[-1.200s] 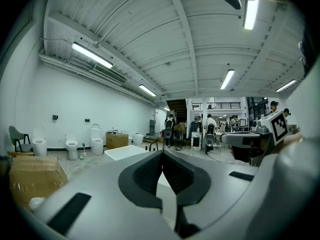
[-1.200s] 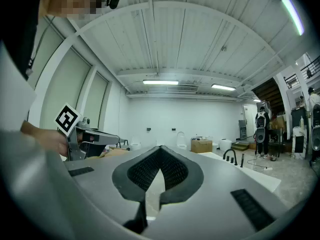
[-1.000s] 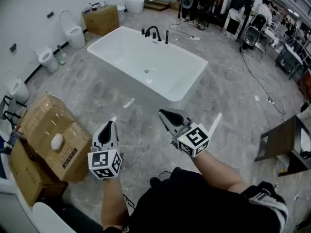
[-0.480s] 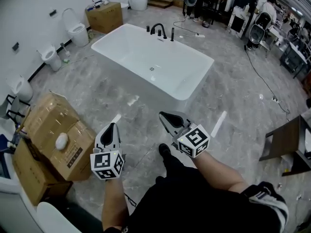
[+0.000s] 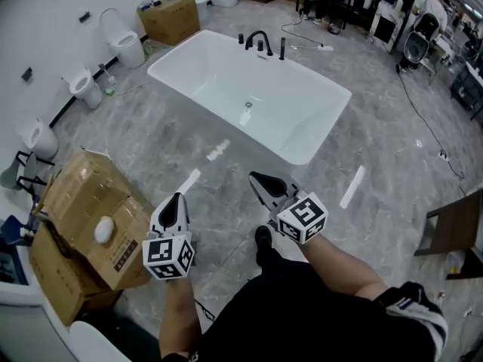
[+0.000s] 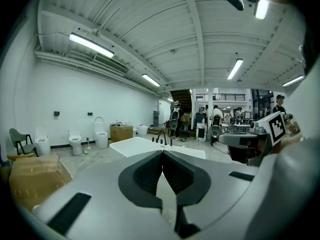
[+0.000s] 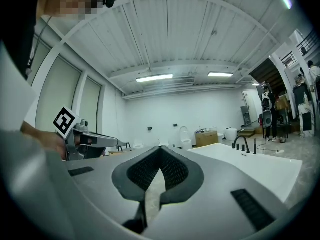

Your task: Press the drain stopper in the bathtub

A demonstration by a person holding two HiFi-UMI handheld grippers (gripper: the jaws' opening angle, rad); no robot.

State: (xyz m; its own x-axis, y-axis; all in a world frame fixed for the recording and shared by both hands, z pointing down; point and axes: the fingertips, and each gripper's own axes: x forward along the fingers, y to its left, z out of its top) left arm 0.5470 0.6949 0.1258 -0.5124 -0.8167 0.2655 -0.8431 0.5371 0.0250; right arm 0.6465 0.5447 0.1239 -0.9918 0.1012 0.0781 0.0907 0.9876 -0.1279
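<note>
A white freestanding bathtub [image 5: 302, 130] stands on the grey marble floor ahead of me, with black taps [image 5: 260, 42] at its far end. The small round drain stopper [image 5: 247, 106] sits in the middle of the tub's bottom. Both grippers are held low and well short of the tub. My left gripper [image 5: 176, 199] is shut with nothing in it. My right gripper [image 5: 259, 178] is shut and empty too, its tips pointing toward the tub's near wall. The tub rim [image 6: 135, 145] shows past the left jaws and the tub rim [image 7: 260, 166] past the right ones.
Stacked cardboard boxes [image 5: 87, 202] stand at my left. Toilets [image 5: 124, 45] line the white wall at the left. Another box [image 5: 170, 17] sits beyond the tub. A dark table [image 5: 456, 232] is at the right, a black cable [image 5: 434, 138] crosses the floor, and tape strips [image 5: 352, 186] mark it.
The bathtub has come nearer and lower in the head view as I step toward it. Both grippers stay shut and keep about the same place before me.
</note>
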